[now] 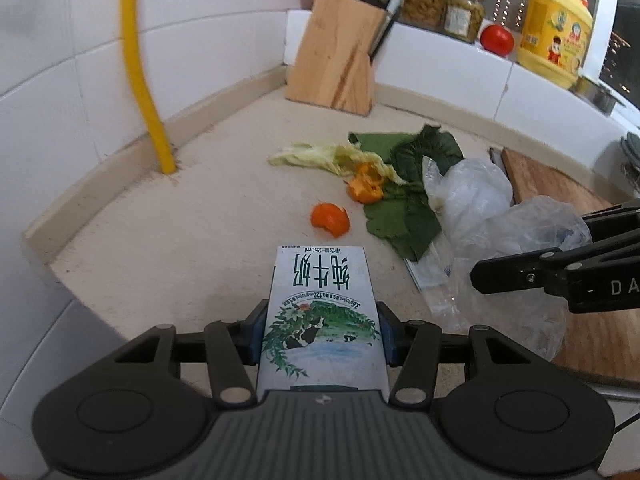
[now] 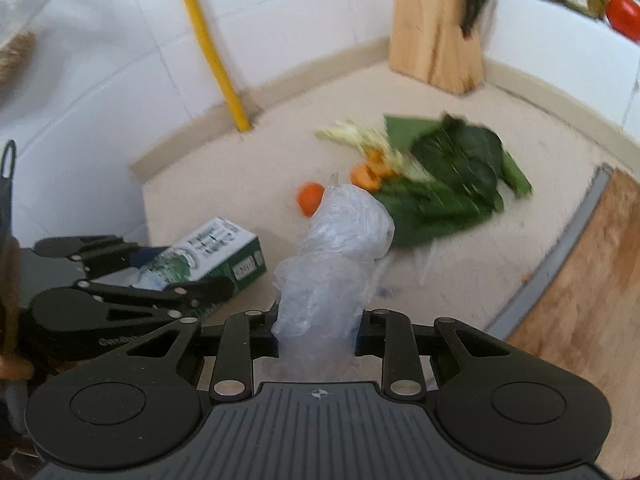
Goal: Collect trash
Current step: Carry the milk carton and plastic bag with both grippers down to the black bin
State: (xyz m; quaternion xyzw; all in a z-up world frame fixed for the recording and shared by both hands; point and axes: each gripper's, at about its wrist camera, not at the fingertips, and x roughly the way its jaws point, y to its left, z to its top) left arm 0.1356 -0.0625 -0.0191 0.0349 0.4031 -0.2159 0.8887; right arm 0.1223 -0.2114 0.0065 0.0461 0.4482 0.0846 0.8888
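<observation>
leaves blurred behind plastic bag

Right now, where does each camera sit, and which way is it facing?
Left wrist: on the left gripper, looking down over the counter at the milk carton held in its fingers; the right gripper enters at the right.
Right wrist: on the right gripper, looking down at the plastic bag that it grips.
Shared: carton, bag, leaves, knife block.

Milk carton: "纯牛奶", "250mL". Right tongs: "DA".
</observation>
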